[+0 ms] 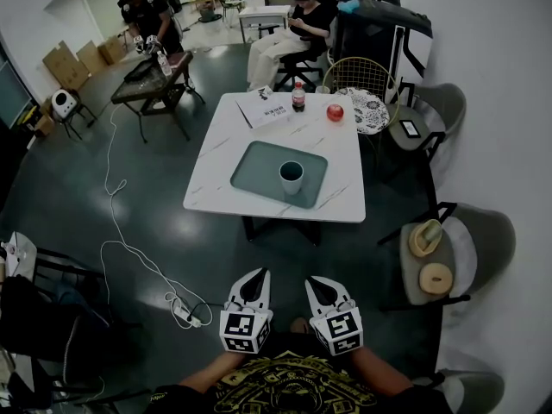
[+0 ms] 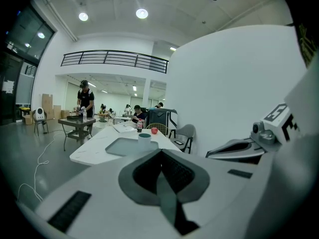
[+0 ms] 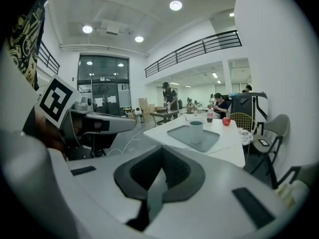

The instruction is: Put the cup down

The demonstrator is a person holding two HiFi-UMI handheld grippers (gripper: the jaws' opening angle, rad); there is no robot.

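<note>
The cup (image 1: 291, 175) stands upright on the grey tray (image 1: 250, 169), toward the tray's right end, in the middle of the white desk (image 1: 216, 166). Nothing touches the cup.

Beyond the tray, along the desk's far edge, I see a white printed item (image 1: 266, 110), a dark bottle (image 1: 298, 98) and a red apple (image 1: 335, 111).

Both of my claws are well apart from the desk, over the dark floor on its near side. The left claw (image 1: 256, 276) and the right claw (image 1: 318, 283) sit side by side. Their tips aim at the desk and dip a little below level, and their marker cubes face up. My forearms enter from the lower edge of the head view and angle inward.

Each gripper view shows its own jaws pressed together with nothing between them. The cup and tray appear far ahead, past the jaw tips.
</note>
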